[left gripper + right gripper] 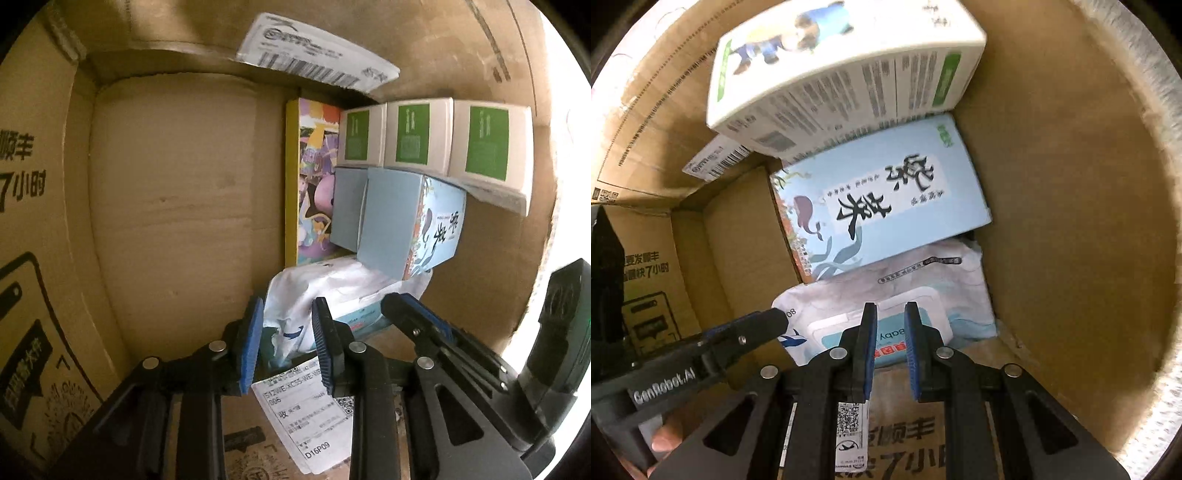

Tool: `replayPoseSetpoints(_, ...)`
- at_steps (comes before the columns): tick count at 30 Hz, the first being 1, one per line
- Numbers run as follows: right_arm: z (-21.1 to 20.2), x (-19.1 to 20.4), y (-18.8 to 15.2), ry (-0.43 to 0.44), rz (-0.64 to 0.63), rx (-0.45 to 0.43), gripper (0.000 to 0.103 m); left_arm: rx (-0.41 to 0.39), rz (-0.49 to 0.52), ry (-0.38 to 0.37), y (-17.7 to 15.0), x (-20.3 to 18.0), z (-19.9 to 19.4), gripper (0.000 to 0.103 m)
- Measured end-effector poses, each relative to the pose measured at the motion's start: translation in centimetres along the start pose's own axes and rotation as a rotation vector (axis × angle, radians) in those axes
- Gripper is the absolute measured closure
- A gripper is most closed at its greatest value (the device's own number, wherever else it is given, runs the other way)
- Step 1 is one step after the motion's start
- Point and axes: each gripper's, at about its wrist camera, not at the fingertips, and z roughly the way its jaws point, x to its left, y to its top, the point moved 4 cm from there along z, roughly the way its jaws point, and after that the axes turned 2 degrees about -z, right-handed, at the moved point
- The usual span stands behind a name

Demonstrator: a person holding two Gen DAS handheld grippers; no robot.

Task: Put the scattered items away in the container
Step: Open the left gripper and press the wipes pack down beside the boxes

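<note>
1. We've got our left gripper (286, 341) down inside the brown cardboard shipping box (173, 206), jaws parted a moderate way with the corner of the soft white wet-wipes pack (332, 291) sitting between the blue pads. Looks like it's straddling the pack, not squeezing it, probably to nudge it flush.
2. Our right gripper (891, 354) hovers over the same pack's blue flip lid (886, 328), jaws narrow with a small gap and nothing held.
3. Next out, the light blue carton with big black calligraphy (886, 206) leans on the wipes pack, tilted, likely because the row is tight.
4. Beyond it stand white boxes with green labels (413, 133), lined up against the far wall, and a colourful cartoon-print flat box (314, 184) upright beside them.
5. The left half of the floor is bare, so we're clearly packing to one side.
</note>
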Motion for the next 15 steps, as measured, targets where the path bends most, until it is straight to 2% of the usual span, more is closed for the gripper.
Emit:
replayPoseSetpoints(2,0.1,0.1,0.0,-0.005,-0.008,0.012,0.091,-0.015,0.02,0.026,0.3,-0.3,0.3,0.075)
replayPoseSetpoints(5,0.6,0.8,-0.3,-0.021,-0.044,0.05,0.091,-0.015,-0.017,-0.038,0.9,-0.2,0.8,0.076)
replayPoseSetpoints(10,1.5,0.7,-1.3,-0.034,-0.063,0.132,0.091,0.035,-0.037,-0.085,1.1,0.0,1.8,0.075)
replayPoseSetpoints(15,1.2,0.4,-2.2,-0.063,-0.078,0.14,0.091,0.039,-0.025,-0.067,1.0,0.3,1.3,0.073)
